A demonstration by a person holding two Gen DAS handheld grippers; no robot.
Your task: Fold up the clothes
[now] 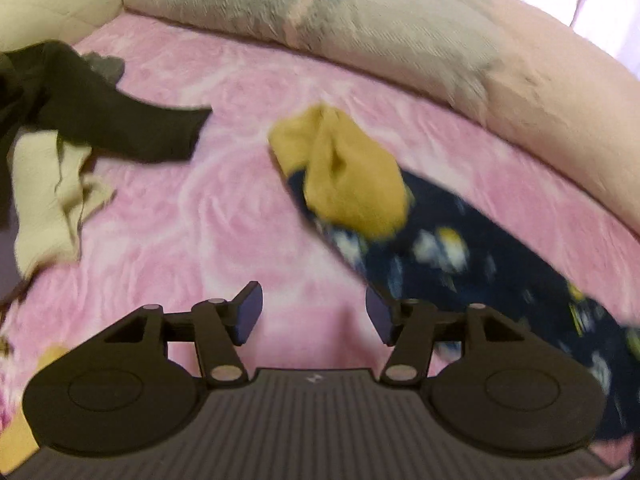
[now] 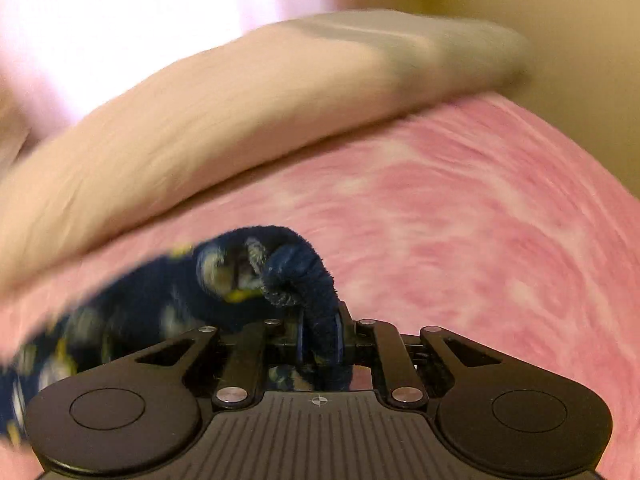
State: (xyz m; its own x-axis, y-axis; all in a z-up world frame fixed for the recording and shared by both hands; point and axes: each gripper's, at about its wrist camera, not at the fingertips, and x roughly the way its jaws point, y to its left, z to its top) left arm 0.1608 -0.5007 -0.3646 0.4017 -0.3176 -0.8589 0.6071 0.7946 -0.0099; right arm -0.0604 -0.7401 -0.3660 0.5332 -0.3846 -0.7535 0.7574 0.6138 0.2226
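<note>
A navy fleece garment with a white and yellow print (image 1: 460, 264) stretches across the pink bedspread (image 1: 192, 208), with a mustard yellow part (image 1: 352, 176) bunched at its far end. My left gripper (image 1: 314, 314) is open and empty, just left of the garment's near edge. In the right wrist view my right gripper (image 2: 319, 334) is shut on a fold of the same navy garment (image 2: 296, 280), which trails off to the left. Both views are blurred by motion.
A black garment (image 1: 100, 116) and a cream garment (image 1: 48, 200) lie at the left of the bed. A beige and grey quilt (image 1: 400, 28) is heaped along the far side, also in the right wrist view (image 2: 200, 128).
</note>
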